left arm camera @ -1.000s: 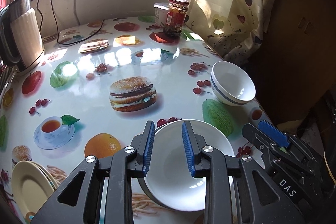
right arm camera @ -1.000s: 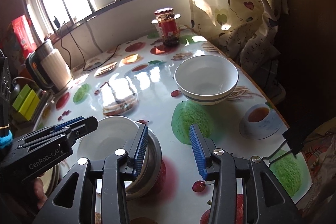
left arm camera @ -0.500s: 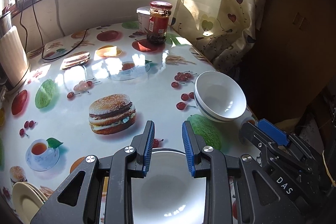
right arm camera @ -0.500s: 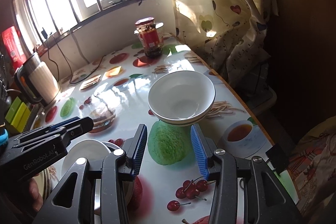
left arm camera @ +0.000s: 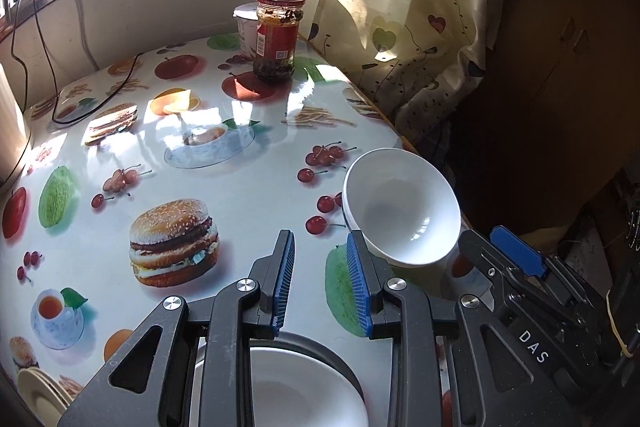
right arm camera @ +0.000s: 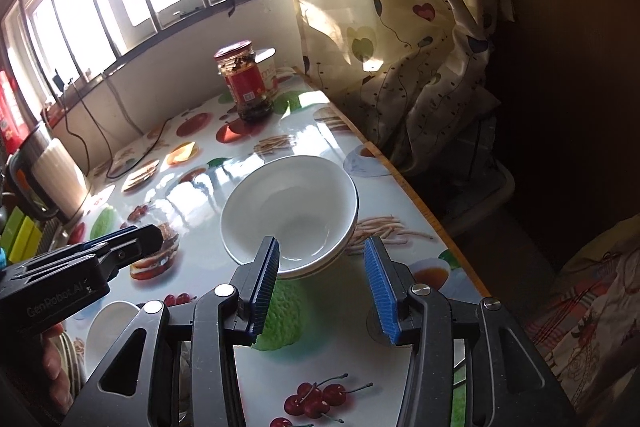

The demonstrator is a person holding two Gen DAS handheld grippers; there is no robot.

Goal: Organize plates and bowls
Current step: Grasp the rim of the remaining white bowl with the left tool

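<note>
Both grippers are released and empty, the right gripper point(right arm camera: 320, 281) with a white round ceramic bowl point(right arm camera: 290, 207) just ahead on the glossy food-printed counter point(right arm camera: 320, 367), the left gripper point(left arm camera: 320, 279) above another white bowl point(left arm camera: 296, 391).

I see a glossy white tablecloth point(left arm camera: 248, 195) printed with burgers, red cherries, green fruit, oranges and teacups. My white bowl point(right arm camera: 290, 211) carries a thin dark stripe under its rim. The jar point(left arm camera: 278, 35) has a red lid and red label over dark contents. My grippers are black with ribbed blue pads point(right arm camera: 378, 277). The curtain point(right arm camera: 384, 27) is cream, checked, with dark, red and green hearts on thin stems.
</note>
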